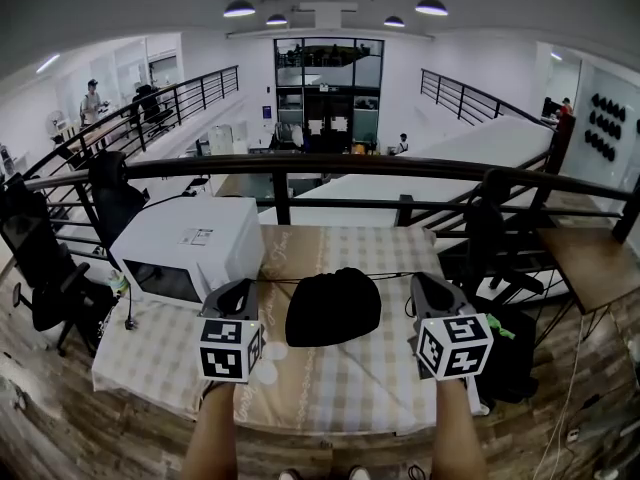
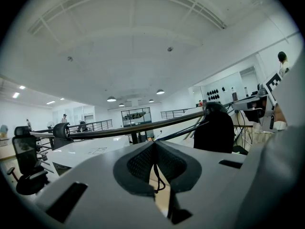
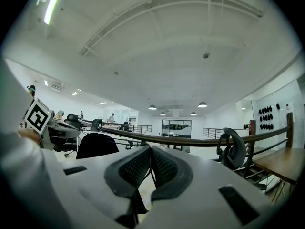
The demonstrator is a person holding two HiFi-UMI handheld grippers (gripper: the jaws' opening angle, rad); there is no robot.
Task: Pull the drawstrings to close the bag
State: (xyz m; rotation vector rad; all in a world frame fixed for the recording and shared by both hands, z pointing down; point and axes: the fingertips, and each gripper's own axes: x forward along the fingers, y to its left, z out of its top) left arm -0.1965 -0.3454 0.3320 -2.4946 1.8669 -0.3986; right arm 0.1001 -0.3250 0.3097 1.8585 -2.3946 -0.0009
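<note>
The bag (image 1: 333, 308) sat mid-table between the two grippers, its mouth looking mostly bunched. The left gripper (image 1: 240, 288) had its jaws pinched tight on one end of the thin black cord (image 1: 395, 275). The right gripper (image 1: 426, 284) was clamped the same way on the other end. The cord ran taut between them across the far side of the bag.

The likeliest trouble was slip: so thin a cord could slide out of the pads under a jerked pull. An uneven pull would probably drag the light bag toward the stronger side instead of cinching it. A pull angled upward might lift it off the cloth.

Room was lopsided. The microwave (image 1: 190, 240) stood just beside the left gripper, to its far left, so an outward sweep there risked a knock. The right gripper was near the right edge of the table (image 1: 330, 393), with open air and a chair beyond. The railing (image 1: 300, 165) lay well past the far edge.
</note>
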